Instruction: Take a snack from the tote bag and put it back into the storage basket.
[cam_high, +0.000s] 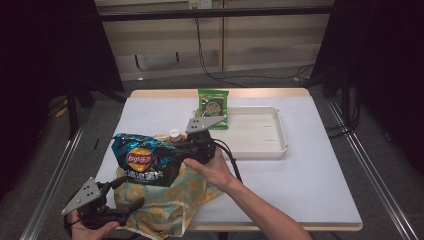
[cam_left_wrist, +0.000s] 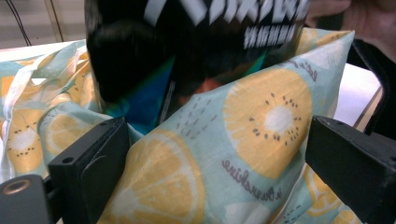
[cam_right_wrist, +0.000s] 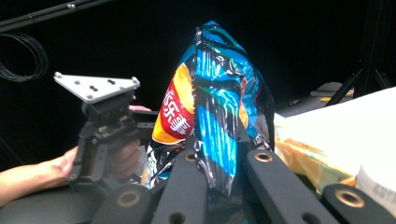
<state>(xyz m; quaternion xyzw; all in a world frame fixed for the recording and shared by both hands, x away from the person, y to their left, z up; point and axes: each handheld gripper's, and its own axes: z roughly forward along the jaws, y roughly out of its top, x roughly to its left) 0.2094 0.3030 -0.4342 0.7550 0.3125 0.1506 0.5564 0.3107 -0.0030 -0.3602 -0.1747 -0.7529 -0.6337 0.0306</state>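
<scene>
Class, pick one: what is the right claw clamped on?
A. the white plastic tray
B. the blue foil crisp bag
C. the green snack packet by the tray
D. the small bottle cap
B: in the right gripper view the right claw pinches the blue foil crisp bag by its edge.

Right tool: centre, pointing left, jaws clamped tight, forearm entering from near right. Left tool: near left corner, jaws spread wide, pointing right.

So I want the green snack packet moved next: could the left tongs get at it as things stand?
Probably not: the left tongs sit at the near edge around the fruit-print bag, and the green packet lies across the table.
</scene>
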